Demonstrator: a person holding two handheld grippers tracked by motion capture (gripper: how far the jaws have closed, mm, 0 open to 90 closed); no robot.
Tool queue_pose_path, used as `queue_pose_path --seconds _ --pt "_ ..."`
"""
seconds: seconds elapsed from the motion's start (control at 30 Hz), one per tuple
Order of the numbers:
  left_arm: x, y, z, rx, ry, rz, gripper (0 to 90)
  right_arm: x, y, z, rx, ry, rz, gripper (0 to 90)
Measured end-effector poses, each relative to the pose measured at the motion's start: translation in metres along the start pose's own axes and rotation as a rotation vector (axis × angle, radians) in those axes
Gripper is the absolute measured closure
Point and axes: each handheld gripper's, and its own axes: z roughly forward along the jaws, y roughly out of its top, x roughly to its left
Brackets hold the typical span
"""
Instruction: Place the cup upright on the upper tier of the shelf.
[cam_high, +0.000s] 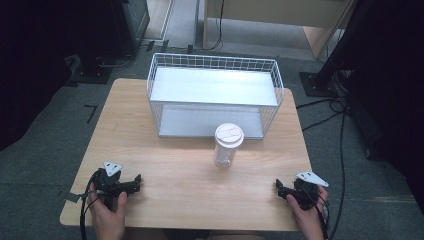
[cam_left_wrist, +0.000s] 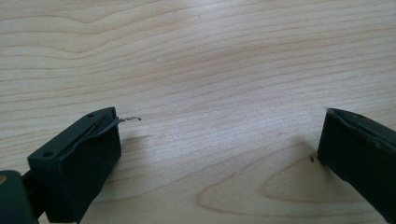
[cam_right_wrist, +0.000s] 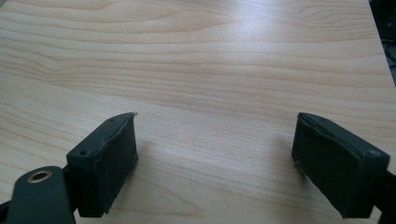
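On the near edge of the table (cam_high: 165, 175), nearer me than the jar, my two hands rest with a claw in each.

Left claw (cam_high: 136, 181): on the tabletop, nearer me than the jar and well off to its left; my left hand (cam_high: 107, 212) holds it from below; its jaws stand wide apart with nothing between them; in the left gripper view (cam_left_wrist: 219, 140) bare pale wood grain shows in the gap, and a thin curl of wire sticks out from the tip of the left jaw.

Right claw (cam_high: 280, 189): also on the tabletop, nearer me than the jar and off to its right; my right hand (cam_high: 310, 215) wraps it; the jaws are spread wide and grip nothing; in the right gripper view (cam_right_wrist: 215, 140) plain wood lies between them, and the table's edge shows at the upper right.

Jar (cam_high: 226, 147): a clear plastic jar with a white lid, upright near the middle of the table; well apart from both claws; I cannot tell what, if anything, is inside.

Wire basket (cam_high: 272, 105): a white wire basket with a pale shelf inside, just beyond the jar at the far side of the table; its open front faces the jar; whether the two touch I cannot tell.

Floor (cam_high: 45, 150): grey, around the table; black cables (cam_high: 342, 130) trail on it to the right of the jar.
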Motion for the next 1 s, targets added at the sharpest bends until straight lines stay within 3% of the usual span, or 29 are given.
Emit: queue_pose_path --seconds 0.57,0.67,0.8,1.0 --pt "0.000 0.000 0.000 0.000 0.000 -0.002 0.0 -0.002 0.000 -0.001 0.000 0.003 0.003 14.9" --pt "0.000 0.000 0.000 0.000 0.001 -0.001 0.0 0.002 0.000 -0.005 0.005 0.004 -0.013 14.9" --pt "0.000 0.000 0.000 0.000 0.001 0.000 0.0 0.016 0.009 -0.011 0.019 0.052 -0.013 14.4" --pt "0.000 0.000 0.000 -0.001 0.001 0.000 0.0 0.031 0.021 -0.012 0.018 0.065 -0.030 14.5"
